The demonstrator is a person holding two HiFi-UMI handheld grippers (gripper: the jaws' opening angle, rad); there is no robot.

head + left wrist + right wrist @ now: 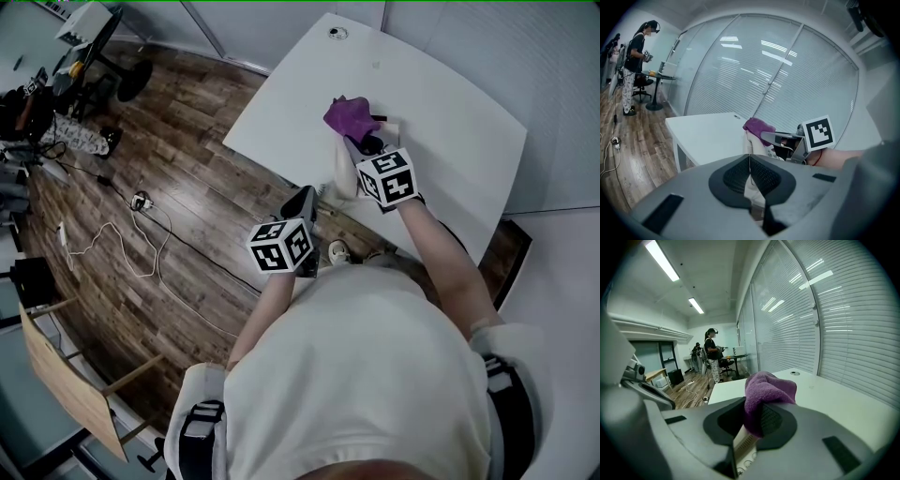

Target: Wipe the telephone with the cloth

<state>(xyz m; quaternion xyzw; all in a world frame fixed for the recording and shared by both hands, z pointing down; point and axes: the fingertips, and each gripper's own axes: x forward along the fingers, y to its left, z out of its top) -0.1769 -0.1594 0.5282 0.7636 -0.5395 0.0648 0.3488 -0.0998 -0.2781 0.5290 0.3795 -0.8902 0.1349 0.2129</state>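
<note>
Two grippers: the right gripper (pixel 757 423) pinches the purple cloth (pixel 766 390) over the white telephone (pixel 345 176) at the table (pixel 441 103) edge; the left gripper (pixel 751 180) is pressed together. Light, overlapping strokes would suit best.

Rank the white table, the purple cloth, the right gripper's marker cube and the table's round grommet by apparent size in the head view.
1. white table
2-3. marker cube and purple cloth: about alike; the cube is nearer the camera, so unranked.
4. round grommet
</note>
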